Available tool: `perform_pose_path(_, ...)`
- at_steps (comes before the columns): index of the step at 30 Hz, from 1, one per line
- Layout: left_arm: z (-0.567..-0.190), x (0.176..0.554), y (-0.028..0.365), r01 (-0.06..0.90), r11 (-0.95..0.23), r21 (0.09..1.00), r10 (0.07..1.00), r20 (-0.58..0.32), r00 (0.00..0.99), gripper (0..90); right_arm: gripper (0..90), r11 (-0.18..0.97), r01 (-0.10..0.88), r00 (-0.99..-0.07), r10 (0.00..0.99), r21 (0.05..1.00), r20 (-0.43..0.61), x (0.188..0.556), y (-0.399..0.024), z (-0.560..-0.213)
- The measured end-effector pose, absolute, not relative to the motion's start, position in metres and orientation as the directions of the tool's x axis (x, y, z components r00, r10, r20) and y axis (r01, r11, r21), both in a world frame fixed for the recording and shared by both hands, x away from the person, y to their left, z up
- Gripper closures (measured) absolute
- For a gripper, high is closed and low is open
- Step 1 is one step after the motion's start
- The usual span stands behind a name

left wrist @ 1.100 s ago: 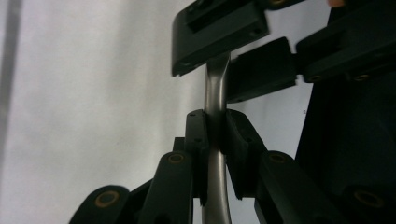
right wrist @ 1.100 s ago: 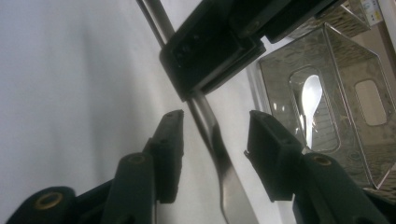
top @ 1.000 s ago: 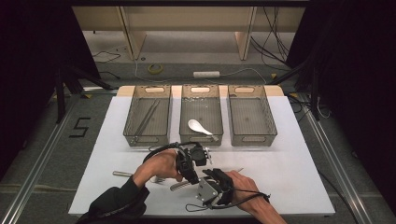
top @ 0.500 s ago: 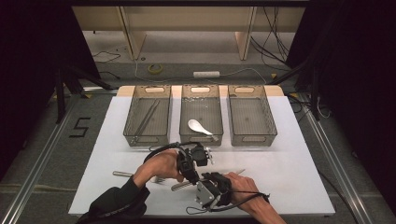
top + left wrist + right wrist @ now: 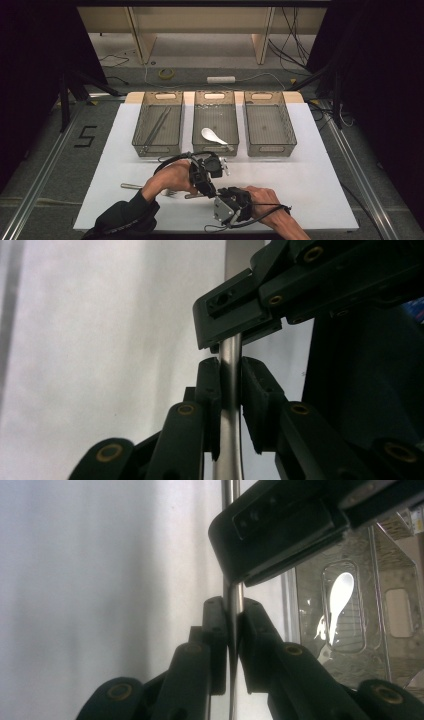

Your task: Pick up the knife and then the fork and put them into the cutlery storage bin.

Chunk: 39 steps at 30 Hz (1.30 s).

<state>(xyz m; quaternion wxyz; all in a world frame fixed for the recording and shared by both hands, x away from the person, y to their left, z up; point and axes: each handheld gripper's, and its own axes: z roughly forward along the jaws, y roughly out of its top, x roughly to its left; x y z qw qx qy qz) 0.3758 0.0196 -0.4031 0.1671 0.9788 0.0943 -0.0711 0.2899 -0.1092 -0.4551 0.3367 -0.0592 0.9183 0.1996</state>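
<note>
Metal utensil (image 5: 231,370) clamped by left gripper (image 5: 231,390) and right gripper (image 5: 233,625), its ends hidden, right jaws just closing.

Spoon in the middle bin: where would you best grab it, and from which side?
Take the spoon by its handle, not the rounded bowl: the handle is slim and straight, so two jaws can probably close across it. Come straight down from above, since it lies flat on the bottom and the walls of the bin block any sideways approach.
</note>
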Motion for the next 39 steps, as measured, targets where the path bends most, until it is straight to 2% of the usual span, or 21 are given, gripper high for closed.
perform_pose_path(3,-0.399,0.377,0.021,0.215,-0.915,0.340,0.172,-0.152,0.973,75.5,83.7,0.910,-0.226,-0.770,0.052,0.348,-0.636,0.291,-0.114,-0.452)
perform_pose_path(4,-0.398,0.377,0.022,0.228,-0.907,0.354,0.187,-0.146,0.971,70.7,83.7,0.909,-0.239,-0.768,0.039,0.342,-0.640,0.293,-0.115,-0.450)
perform_pose_path(7,-0.394,0.380,0.028,0.226,-0.902,0.368,0.184,-0.147,0.972,69.5,83.8,0.913,-0.220,-0.778,0.049,0.344,-0.627,0.295,-0.119,-0.453)
perform_pose_path(12,-0.386,0.383,0.042,0.268,-0.858,0.437,0.236,-0.128,0.963,60.9,83.7,0.917,-0.183,-0.791,0.077,0.355,-0.607,0.299,-0.125,-0.452)
perform_pose_path(18,-0.375,0.387,0.063,0.323,-0.764,0.559,0.319,-0.109,0.941,45.5,83.7,0.906,-0.061,-0.813,0.199,0.420,-0.547,0.313,-0.144,-0.447)
perform_pose_path(22,-0.376,0.389,0.078,0.368,-0.705,0.607,0.388,-0.104,0.916,34.9,83.7,0.900,-0.005,-0.802,0.257,0.437,-0.540,0.323,-0.159,-0.443)
perform_pose_path(26,-0.376,0.386,0.096,0.369,-0.640,0.674,0.432,-0.081,0.898,25.8,83.7,0.881,0.064,-0.791,0.332,0.469,-0.514,0.334,-0.175,-0.438)
perform_pose_path(29,-0.379,0.382,0.108,0.370,-0.599,0.710,0.471,-0.061,0.880,23.3,83.6,0.856,0.108,-0.776,0.390,0.506,-0.495,0.342,-0.184,-0.434)
perform_pose_path(33,-0.389,0.379,0.124,0.391,-0.582,0.713,0.537,-0.025,0.844,21.1,83.6,0.819,0.172,-0.754,0.466,0.547,-0.462,0.353,-0.196,-0.425)
perform_pose_path(39,-0.406,0.376,0.149,0.429,-0.516,0.741,0.607,-0.038,0.794,19.8,83.6,0.752,0.251,-0.708,0.572,0.609,-0.415,0.381,-0.216,-0.407)
